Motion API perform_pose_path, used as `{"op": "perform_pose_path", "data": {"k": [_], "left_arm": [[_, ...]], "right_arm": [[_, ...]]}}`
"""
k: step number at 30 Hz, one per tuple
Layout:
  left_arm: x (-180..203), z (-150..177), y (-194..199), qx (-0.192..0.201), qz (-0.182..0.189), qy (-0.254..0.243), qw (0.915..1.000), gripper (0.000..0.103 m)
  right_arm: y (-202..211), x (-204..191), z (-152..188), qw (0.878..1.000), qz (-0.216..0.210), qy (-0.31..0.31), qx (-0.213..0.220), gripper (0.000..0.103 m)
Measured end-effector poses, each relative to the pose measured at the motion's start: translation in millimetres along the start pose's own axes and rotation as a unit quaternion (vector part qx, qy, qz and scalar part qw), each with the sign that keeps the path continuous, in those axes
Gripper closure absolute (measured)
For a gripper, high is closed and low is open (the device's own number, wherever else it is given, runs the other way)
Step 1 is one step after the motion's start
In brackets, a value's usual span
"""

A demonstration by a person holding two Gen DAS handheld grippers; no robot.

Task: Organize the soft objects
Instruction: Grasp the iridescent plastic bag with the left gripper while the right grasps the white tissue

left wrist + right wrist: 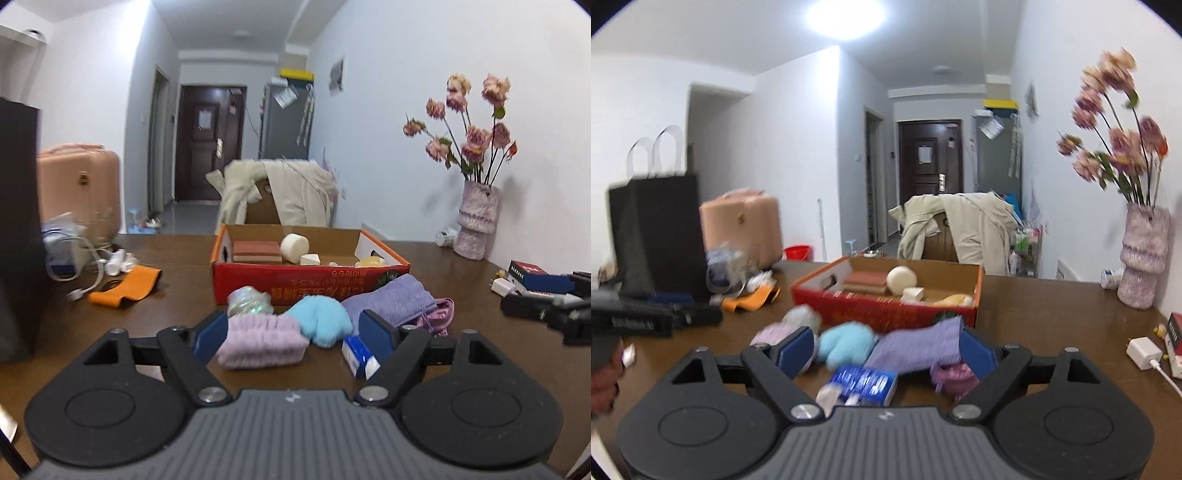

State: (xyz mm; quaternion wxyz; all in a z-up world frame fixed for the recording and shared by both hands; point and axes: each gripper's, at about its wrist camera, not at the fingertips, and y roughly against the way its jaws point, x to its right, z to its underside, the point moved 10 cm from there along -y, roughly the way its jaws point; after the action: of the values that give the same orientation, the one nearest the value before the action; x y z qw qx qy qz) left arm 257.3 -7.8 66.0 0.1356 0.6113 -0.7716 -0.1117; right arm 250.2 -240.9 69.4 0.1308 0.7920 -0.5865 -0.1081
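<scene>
Your left gripper [293, 332] is spread wide and empty, near the pink headband [264, 341]. Right of that lie the blue puff [321, 321] and the purple towel [388, 299], all just in front of the red box [295, 284] on the table [177, 306]. Your right gripper [886, 350] also gapes empty, over the tissue pack [864, 382].
</scene>
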Motion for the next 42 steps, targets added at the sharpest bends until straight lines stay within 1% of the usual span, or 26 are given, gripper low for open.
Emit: {"op": "perform_pose_path", "data": {"k": [1,3,5,7,10,13,15,18,19,21,23,26,30,32,36,37,38,40,41,42], "left_arm": [[-1.4,6.0,9.8,0.007,-0.004,0.004,1.0,0.018],[-5.2,20.5,28.0,0.014,-0.017,0.013,0.9997,0.017],[-5.7,33.8,38.3,0.01,-0.024,0.011,0.9996,0.016],[-5.6,43.1,42.6,0.002,-0.029,0.0,0.9996,0.016],[-5.3,47.9,43.5,-0.002,-0.028,-0.006,0.9996,0.016],[-6.5,51.6,38.5,-0.006,-0.023,0.002,0.9997,0.016],[-7.3,56.1,33.4,-0.014,-0.024,0.005,0.9996,0.016],[-8.9,59.5,24.2,-0.023,-0.02,0.014,0.9994,0.016],[-10.3,59.6,19.8,-0.026,-0.019,0.019,0.9993,0.016],[-11.8,58.2,9.3,-0.03,-0.017,0.022,0.9992,0.016],[-17.4,54.9,-4.1,-0.032,-0.025,0.027,0.9988,0.016],[-26.6,45.7,-27.8,-0.036,-0.031,0.037,0.9982,0.017],[-35.4,34.9,-58.2,-0.048,-0.028,0.044,0.9975,0.017],[-38.6,32.2,-71.9,-0.058,-0.028,0.046,0.9969,0.017],[-44.9,25.8,-100.5,-0.078,-0.027,0.043,0.9957,0.018],[-47.3,22.7,-109.1,-0.081,-0.027,0.041,0.9955,0.018],[-49.1,19.9,-118.1,-0.083,-0.027,0.038,0.9955,0.018],[-52.1,16.6,-137.1,-0.095,-0.033,0.034,0.9944,0.021],[-53.2,14.5,-147.6,-0.099,-0.034,0.032,0.994,0.021],[-54.0,12.4,-158.9,-0.106,-0.034,0.033,0.9933,0.022]], "right_arm": [[7.3,-8.1,7.3,1.0,0.0,0.01,0.002,0.015],[19.4,-24.2,23.2,1.0,-0.004,0.019,0.006,0.014],[27.7,-40.0,39.1,1.0,-0.019,0.021,0.003,0.014],[28.9,-51.5,52.2,0.999,-0.037,0.014,-0.01,0.014],[23.5,-62.7,66.3,0.998,-0.048,0.013,-0.034,0.014],[17.6,-65.8,72.2,0.998,-0.038,0.017,-0.044,0.014],[13.7,-64.9,74.1,0.998,-0.035,0.009,-0.048,0.015],[3.9,-61.8,77.7,0.998,-0.034,-0.005,-0.062,0.02],[-0.7,-60.5,77.9,0.997,-0.033,-0.009,-0.067,0.022],[-11.3,-58.5,78.1,0.997,-0.031,-0.017,-0.074,0.023],[-24.8,-56.8,77.2,0.996,-0.029,-0.024,-0.079,0.024],[-48.0,-54.9,75.8,0.995,-0.022,-0.032,-0.09,0.032],[-79.2,-51.4,74.0,0.994,-0.011,-0.038,-0.106,0.037],[-93.5,-50.6,74.0,0.992,-0.008,-0.039,-0.116,0.046],[-115.4,-47.5,78.1,0.99,-0.001,-0.037,-0.139,0.054],[-118.3,-46.1,79.0,0.989,0.001,-0.037,-0.142,0.059],[-120.5,-45.2,80.2,0.989,0.0,-0.037,-0.145,0.061],[-125.1,-43.5,83.3,0.987,-0.005,-0.046,-0.155,0.064],[-127.1,-43.8,84.7,0.986,-0.008,-0.047,-0.16,0.067],[-128.5,-44.5,85.7,0.986,-0.012,-0.047,-0.162,0.068]]}}
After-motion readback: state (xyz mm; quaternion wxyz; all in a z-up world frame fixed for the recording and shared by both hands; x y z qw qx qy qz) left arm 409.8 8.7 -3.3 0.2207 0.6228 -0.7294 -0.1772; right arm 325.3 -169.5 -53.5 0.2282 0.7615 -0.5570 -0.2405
